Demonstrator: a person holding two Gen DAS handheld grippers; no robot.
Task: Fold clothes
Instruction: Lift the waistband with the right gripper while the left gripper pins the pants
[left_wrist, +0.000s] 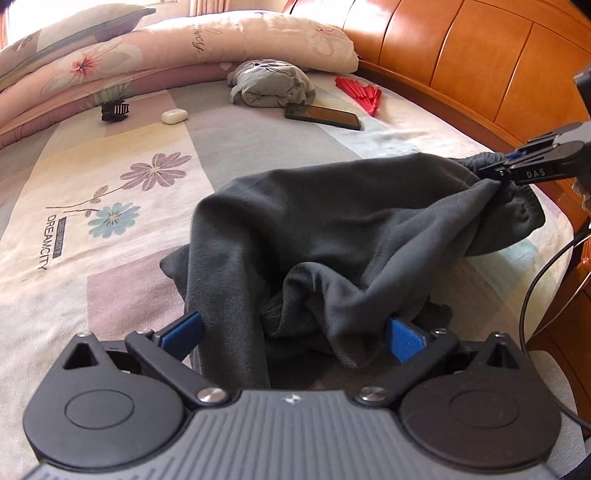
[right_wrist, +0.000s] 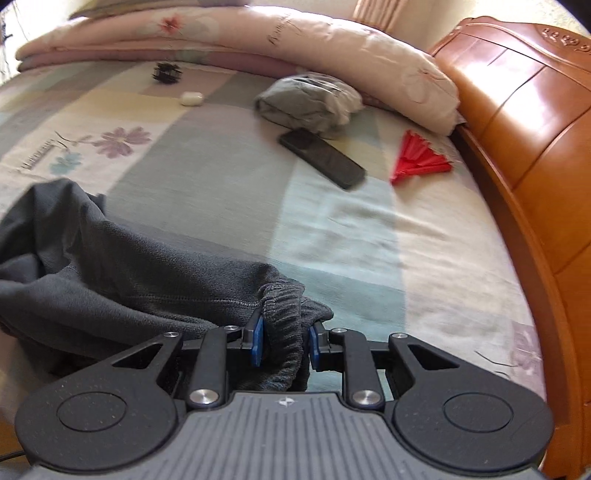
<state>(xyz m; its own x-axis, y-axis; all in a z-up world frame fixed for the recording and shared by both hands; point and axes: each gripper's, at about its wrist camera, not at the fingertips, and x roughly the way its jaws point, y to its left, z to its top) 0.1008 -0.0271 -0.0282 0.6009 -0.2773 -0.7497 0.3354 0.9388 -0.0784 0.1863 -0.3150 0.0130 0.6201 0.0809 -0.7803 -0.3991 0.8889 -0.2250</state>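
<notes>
The right tool (right_wrist: 282, 341) is clamped on the ribbed cuff of the dark grey garment (left_wrist: 332, 229), which lies in a crumpled heap on the bed (left_wrist: 110, 258). From that cuff the cloth runs back toward the left tool (left_wrist: 295, 332), so its long axis stretches between the two. The left tool's blue pads stand wide apart with folds bunched between and over them, gripping nothing firmly that I can see. It sits nearer the loose bulk, so I'd judge it should take hold next.
</notes>
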